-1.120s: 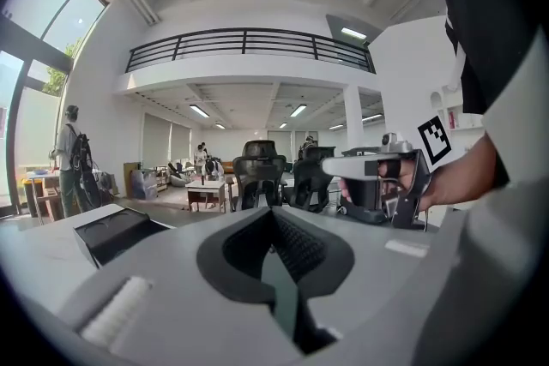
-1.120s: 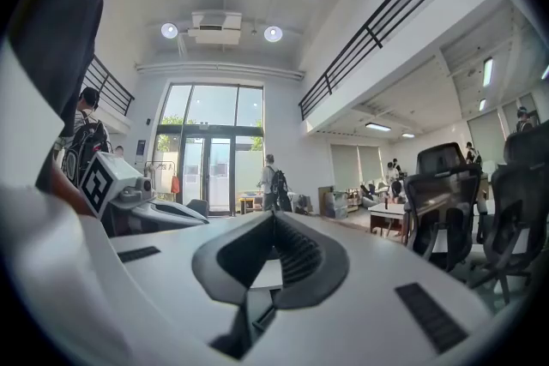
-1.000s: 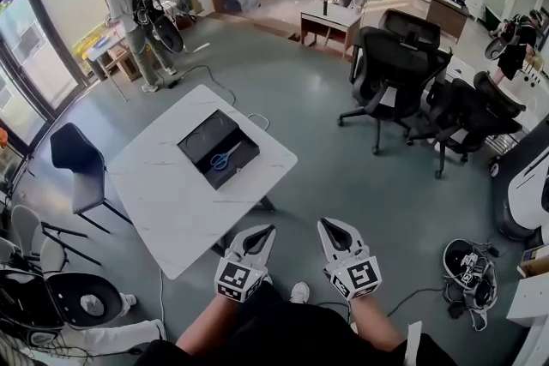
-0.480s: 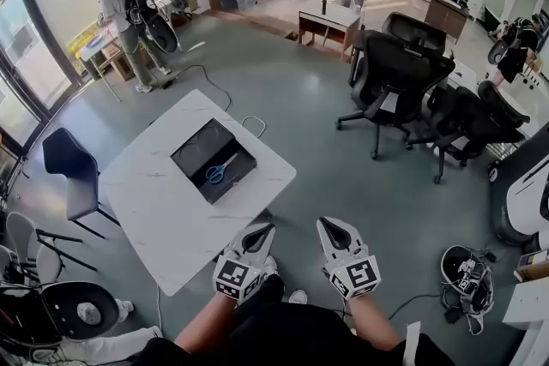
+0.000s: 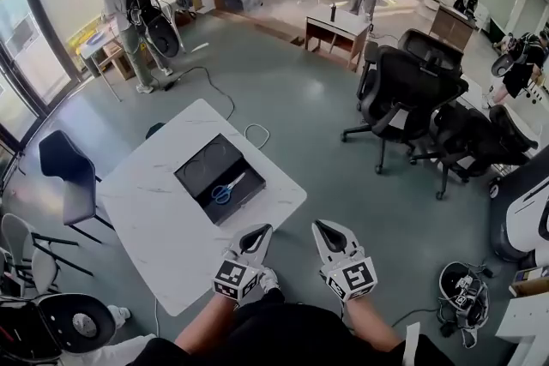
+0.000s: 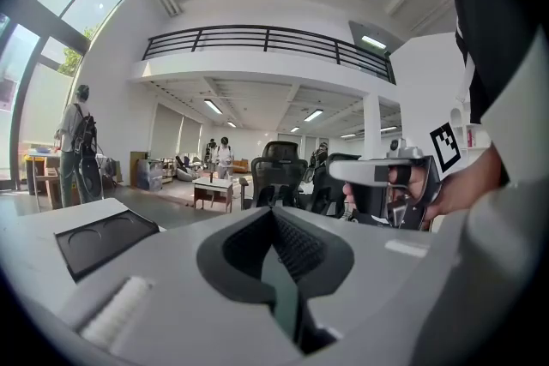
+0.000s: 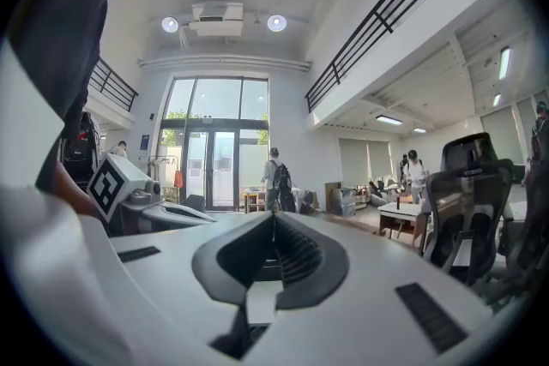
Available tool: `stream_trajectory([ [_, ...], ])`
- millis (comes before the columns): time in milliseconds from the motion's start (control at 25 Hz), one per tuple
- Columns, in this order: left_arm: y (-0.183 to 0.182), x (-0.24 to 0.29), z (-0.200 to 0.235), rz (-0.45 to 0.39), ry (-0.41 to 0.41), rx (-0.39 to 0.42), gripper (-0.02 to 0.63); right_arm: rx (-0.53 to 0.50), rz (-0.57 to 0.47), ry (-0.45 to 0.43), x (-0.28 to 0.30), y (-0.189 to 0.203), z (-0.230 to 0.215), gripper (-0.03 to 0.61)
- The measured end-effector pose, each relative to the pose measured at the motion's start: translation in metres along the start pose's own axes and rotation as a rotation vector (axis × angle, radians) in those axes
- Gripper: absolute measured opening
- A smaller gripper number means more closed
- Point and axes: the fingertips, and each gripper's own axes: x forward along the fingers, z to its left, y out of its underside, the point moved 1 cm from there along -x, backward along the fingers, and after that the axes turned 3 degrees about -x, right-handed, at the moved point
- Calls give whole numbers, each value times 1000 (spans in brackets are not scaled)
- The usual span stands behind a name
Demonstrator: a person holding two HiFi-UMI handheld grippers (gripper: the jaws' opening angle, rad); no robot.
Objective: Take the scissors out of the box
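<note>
Diagonally, scissors (image 5: 228, 188) in box (image 5: 203, 164), blades upper right, left tongs (image 5: 262, 230) and right tongs (image 5: 319, 226) closed.

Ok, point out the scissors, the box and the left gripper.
scissors (image 5: 227, 189), head view, at the pivot
box (image 5: 204, 165), head view, bare insert beside the scissors
left gripper (image 5: 262, 231), head view, tips of its closed jaws

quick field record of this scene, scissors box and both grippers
box: black, open, on the white table
scissors: blue handles, lying inside the box
left gripper: shut, empty, at the table's near edge, apart from the box
right gripper: shut, empty, off the table, over the floor
task state: scissors not yet taken out
</note>
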Motion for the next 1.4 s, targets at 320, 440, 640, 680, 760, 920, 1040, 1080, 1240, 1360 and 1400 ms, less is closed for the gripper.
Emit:
stream_trajectory([
  [320,-10,18,54,-5,0,-2,9,-23,-3,-11,60,-12,-9,8],
  [440,-12,20,72,-10,-2,6,9,-28,3,-17,77,-11,-5,8],
  [640,-8,18,93,-8,-6,-1,9,-42,11,-23,98,-11,2,8],
  [680,-8,16,96,-7,-10,-7,9,-46,10,-23,101,-12,2,8],
  [760,-5,13,102,-2,-20,-21,9,-48,9,-22,106,-14,0,8],
  [920,2,9,114,15,-43,-60,9,-37,10,-36,115,-14,4,8],
  [1040,2,11,120,11,-59,-65,9,-41,19,-82,123,-11,14,8],
  [1080,2,13,121,9,-64,-60,9,-51,23,-105,127,-10,17,8],
  [1240,-1,19,132,8,-96,-52,9,-57,8,-150,147,-12,10,8],
  [1360,-4,29,137,9,-132,-54,9,-39,-5,-172,158,-12,-4,8],
  [1400,-4,33,139,12,-142,-49,9,-39,-6,-185,162,-11,-8,8],
])
